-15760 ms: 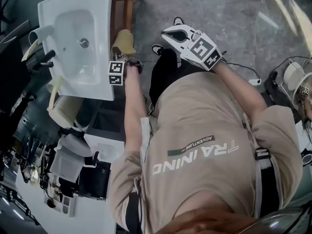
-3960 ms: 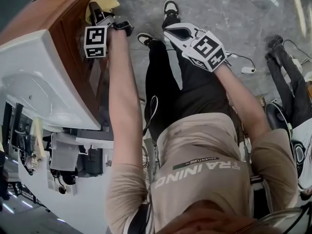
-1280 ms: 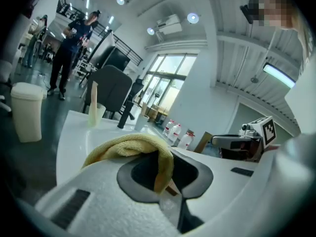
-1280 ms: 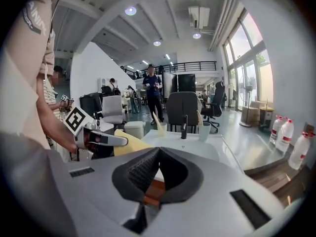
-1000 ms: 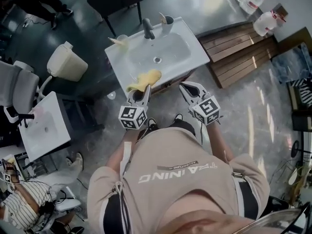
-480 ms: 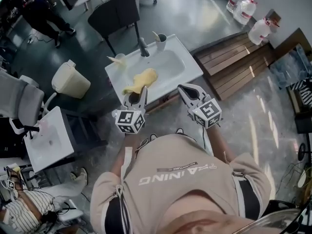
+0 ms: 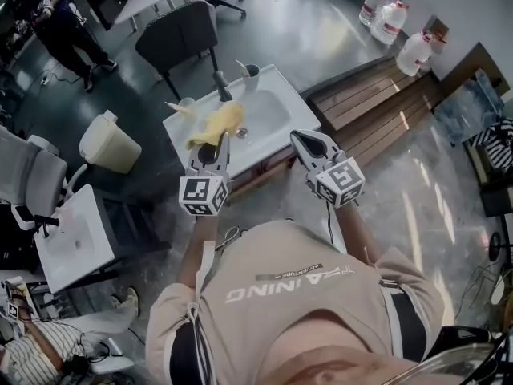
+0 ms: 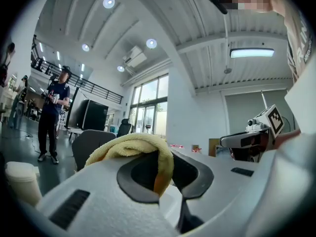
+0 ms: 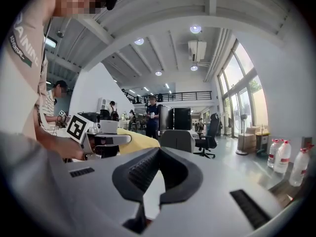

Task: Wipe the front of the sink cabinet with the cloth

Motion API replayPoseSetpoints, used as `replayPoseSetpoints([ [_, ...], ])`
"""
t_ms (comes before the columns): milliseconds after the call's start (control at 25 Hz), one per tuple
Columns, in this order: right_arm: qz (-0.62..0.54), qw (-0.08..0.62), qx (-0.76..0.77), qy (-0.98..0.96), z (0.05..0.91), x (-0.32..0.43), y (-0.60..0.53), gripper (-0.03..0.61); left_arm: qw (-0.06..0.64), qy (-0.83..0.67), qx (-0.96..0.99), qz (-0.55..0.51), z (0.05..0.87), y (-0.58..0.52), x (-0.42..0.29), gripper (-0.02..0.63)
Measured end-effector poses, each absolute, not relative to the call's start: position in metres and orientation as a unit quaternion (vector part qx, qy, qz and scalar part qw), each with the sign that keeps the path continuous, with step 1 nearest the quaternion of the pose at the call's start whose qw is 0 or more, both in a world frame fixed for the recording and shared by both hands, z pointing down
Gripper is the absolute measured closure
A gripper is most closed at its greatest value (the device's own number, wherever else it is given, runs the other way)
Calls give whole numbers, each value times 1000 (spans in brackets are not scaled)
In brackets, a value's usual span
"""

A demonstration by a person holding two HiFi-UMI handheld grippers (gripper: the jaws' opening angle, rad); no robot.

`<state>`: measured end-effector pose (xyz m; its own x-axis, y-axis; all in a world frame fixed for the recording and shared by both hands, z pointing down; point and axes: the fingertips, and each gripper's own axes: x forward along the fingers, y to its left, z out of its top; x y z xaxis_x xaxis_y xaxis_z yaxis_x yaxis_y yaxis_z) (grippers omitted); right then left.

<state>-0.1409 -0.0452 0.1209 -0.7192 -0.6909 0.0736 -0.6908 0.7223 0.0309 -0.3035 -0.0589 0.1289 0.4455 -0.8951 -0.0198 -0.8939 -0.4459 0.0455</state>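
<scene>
A white sink point(image 7: 302, 108) sits on its wooden cabinet point(image 7: 260, 169) in front of the person, seen from above in the head view. My left gripper point(image 7: 210, 152) is shut on the yellow cloth point(image 7: 212, 124), which hangs forward over the basin's left side. In the left gripper view the cloth point(image 8: 133, 144) folds down between the jaws of the left gripper point(image 8: 165, 172). My right gripper point(image 7: 303, 140) is held level beside it over the sink's front edge, shut with nothing in it. The right gripper view shows the right gripper point(image 9: 159, 174) with its jaws together.
A faucet point(image 7: 218, 83) and a cup point(image 7: 251, 74) stand at the sink's back. Around it are a dark chair point(image 7: 178, 38), a cream bin point(image 7: 110, 141), wooden planks point(image 7: 377, 103), water bottles point(image 7: 389, 22) and a second white sink point(image 7: 68, 239). A person point(image 7: 56, 22) stands far left.
Earlier the left gripper pressed the cloth to the cabinet front, low down. Now both grippers are raised level above the sink, the cloth still gripped; the view has risen further in the last second.
</scene>
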Motion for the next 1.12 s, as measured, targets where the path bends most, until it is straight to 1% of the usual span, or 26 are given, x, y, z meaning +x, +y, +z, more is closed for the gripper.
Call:
replayPoseSetpoints([
  [280, 2, 55, 384, -922, 120, -117, -40, 568, 25, -524, 851, -22, 131, -53, -286, 571],
  [1120, 38, 78, 382, -920, 155, -133, -24, 568, 67, -514, 855, 7, 172, -28, -301, 571],
])
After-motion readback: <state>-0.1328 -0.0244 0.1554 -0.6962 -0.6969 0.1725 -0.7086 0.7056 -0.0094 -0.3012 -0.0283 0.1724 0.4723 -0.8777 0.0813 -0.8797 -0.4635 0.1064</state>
